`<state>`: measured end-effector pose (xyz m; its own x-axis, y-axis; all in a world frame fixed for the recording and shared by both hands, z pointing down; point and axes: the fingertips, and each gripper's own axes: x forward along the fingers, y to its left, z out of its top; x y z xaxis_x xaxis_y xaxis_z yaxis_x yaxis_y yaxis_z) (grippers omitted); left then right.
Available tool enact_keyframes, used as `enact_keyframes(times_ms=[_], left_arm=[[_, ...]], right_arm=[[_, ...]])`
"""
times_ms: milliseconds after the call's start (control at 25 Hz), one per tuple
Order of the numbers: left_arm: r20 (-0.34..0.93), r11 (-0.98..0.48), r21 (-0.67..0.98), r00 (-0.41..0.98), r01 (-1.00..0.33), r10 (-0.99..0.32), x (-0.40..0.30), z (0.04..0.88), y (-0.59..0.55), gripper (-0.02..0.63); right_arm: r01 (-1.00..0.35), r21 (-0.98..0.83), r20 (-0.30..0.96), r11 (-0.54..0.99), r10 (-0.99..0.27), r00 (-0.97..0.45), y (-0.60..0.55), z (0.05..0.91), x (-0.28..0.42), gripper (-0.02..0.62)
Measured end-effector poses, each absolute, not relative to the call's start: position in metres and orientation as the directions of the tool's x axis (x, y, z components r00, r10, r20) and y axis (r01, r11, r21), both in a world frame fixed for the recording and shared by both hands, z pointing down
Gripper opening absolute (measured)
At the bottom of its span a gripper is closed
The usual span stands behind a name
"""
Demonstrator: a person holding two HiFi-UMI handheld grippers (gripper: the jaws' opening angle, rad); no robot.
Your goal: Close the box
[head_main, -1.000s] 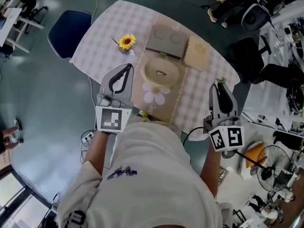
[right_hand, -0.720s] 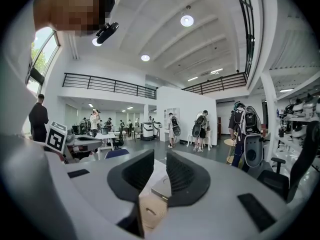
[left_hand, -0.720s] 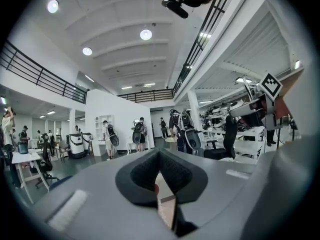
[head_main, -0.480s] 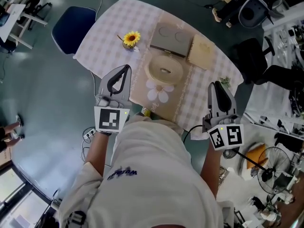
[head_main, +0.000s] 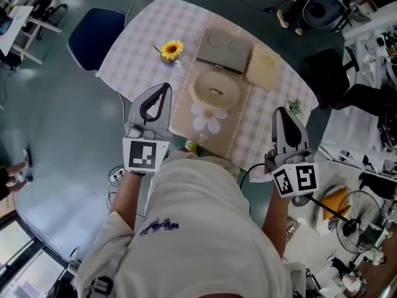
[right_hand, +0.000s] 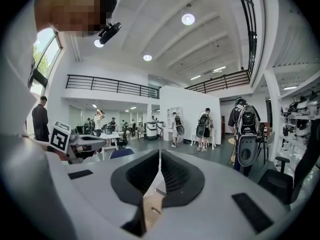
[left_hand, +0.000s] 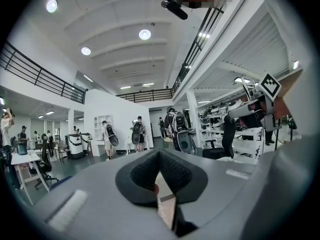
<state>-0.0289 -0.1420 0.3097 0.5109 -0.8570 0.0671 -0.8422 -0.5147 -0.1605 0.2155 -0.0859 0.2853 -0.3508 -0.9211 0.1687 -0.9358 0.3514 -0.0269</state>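
On the checked tablecloth (head_main: 139, 48) the grey-brown box (head_main: 223, 50) lies open, its tan lid (head_main: 263, 67) spread flat to the right. In front of it sits a round cream dish (head_main: 216, 91). My left gripper (head_main: 165, 88) hovers at the table's near left edge, shut and empty, and its tips also meet in the left gripper view (left_hand: 159, 153). Over the near right edge, my right gripper (head_main: 283, 111) has just been closing. Its pads now meet with nothing between them (right_hand: 160, 153). Both grippers stay short of the box.
A yellow sunflower (head_main: 172, 48) stands at the table's far left, and a white flower print (head_main: 206, 120) marks the beige runner. A blue chair (head_main: 94, 36) stands beyond the table's left. Cluttered desks lie to the right. Several people with backpacks (right_hand: 204, 129) stand across the hall.
The right gripper's jaws have closed from a clear gap to touching. Both hands stay where they were, and the table's things are unmoved.
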Motion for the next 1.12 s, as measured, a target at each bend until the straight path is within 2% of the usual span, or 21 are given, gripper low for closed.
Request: enact_keyframes(times_ms=[1120], left_arm=[[0.08, -0.52, -0.131, 0.514, -0.844, -0.854, -0.0351, 0.316, -0.136, 0.002]], right_arm=[[-0.93, -0.004, 0.198, 0.367, -0.912, -0.36, -0.0813, 0.2898, 0.2105, 0.003]])
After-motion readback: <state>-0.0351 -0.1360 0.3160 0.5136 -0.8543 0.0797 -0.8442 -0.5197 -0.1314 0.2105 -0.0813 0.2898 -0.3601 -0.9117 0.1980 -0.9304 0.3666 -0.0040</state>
